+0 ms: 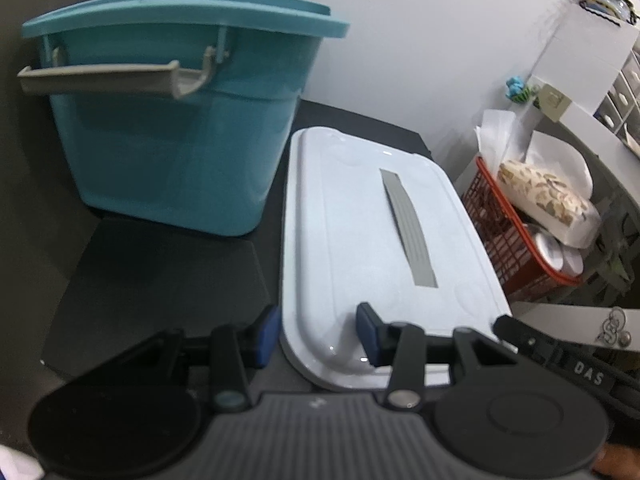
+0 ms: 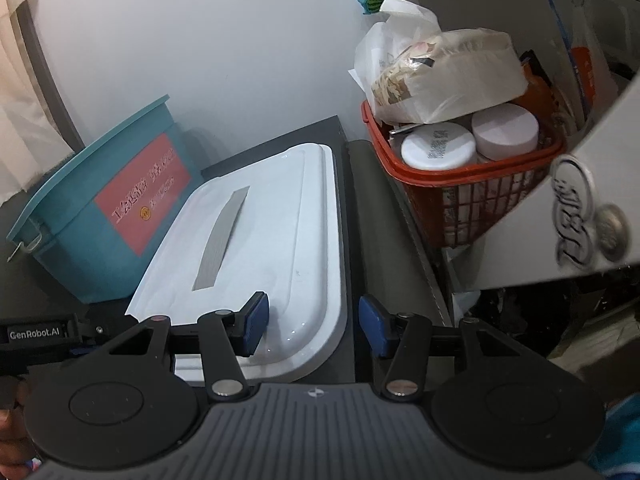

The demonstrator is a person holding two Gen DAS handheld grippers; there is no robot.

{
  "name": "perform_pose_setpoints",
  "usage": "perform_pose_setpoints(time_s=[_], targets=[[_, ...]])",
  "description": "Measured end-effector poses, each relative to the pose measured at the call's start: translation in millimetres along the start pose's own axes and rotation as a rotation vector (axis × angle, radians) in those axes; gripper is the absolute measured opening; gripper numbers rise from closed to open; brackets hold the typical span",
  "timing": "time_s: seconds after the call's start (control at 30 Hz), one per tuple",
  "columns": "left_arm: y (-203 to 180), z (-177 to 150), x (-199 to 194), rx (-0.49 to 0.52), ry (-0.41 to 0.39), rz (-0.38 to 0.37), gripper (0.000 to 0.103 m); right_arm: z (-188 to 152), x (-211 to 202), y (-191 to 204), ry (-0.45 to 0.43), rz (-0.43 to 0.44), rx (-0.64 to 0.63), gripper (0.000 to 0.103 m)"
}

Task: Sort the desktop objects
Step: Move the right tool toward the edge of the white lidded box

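One white lid [image 1: 360, 248], grey strip [image 1: 408, 236] down middle.

right gripper [image 2: 314, 326]: jaws straddle the near right corner of the white lid [image 2: 256, 240], grip unclear | lid: flat on dark desk [image 2: 348, 216], grey strip along its middle | teal bin [image 2: 100, 208]: left of lid, pink label | red basket [image 2: 460, 184]: right, holding white jars and a wrapped package

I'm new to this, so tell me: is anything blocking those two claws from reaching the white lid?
Nothing visible. The white lid already has a near corner between the fingers of the left gripper and the right gripper.
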State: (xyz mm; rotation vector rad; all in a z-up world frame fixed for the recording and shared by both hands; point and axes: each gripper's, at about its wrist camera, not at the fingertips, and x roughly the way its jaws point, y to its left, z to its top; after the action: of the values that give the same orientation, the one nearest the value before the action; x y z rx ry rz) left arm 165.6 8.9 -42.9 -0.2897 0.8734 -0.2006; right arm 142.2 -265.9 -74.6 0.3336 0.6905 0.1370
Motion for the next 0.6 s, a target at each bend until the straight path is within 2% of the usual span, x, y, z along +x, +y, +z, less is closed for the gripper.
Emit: perform_pose_setpoints(time_s=[0.6], targets=[[1,-17,-36,0.045,0.021,0.008,0.044,-19,-28,6,0.055,0.004,-0.031,0.055]])
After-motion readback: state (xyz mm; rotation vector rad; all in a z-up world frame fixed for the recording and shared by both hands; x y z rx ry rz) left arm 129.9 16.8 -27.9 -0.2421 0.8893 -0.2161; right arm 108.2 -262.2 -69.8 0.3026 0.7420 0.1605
